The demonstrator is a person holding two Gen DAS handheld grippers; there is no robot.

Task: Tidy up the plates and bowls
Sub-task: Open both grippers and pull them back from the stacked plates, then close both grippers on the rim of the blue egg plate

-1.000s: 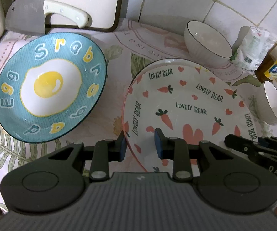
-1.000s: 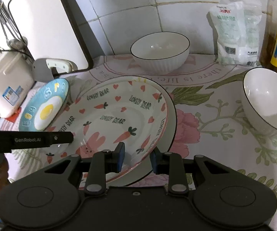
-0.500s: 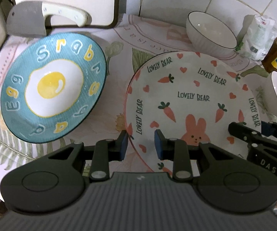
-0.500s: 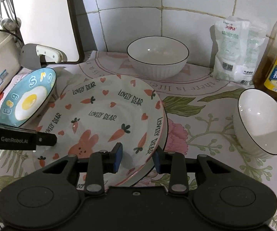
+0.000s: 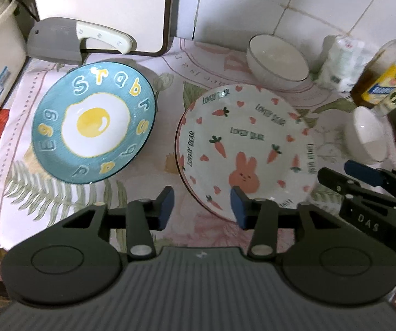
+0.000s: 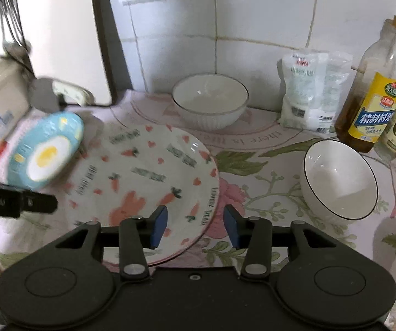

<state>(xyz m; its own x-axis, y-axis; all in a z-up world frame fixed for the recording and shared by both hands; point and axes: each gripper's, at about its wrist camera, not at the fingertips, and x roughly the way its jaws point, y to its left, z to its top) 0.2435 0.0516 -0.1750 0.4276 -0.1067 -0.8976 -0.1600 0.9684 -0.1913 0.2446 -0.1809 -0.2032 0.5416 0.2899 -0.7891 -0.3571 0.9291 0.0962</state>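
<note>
Both black two-finger grippers point steeply downward, side by side. The left gripper has blue-padded jaws that are opening, with nothing pressed between the pads. The right gripper, just to its right, is likewise opening its blue-padded jaws, gripping nothing. Each one's black fingers reach into the other's camera view.

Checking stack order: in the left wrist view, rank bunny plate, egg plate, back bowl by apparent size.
1. bunny plate
2. egg plate, slightly smaller
3. back bowl, clearly smallest, though it sits farthest away
</note>
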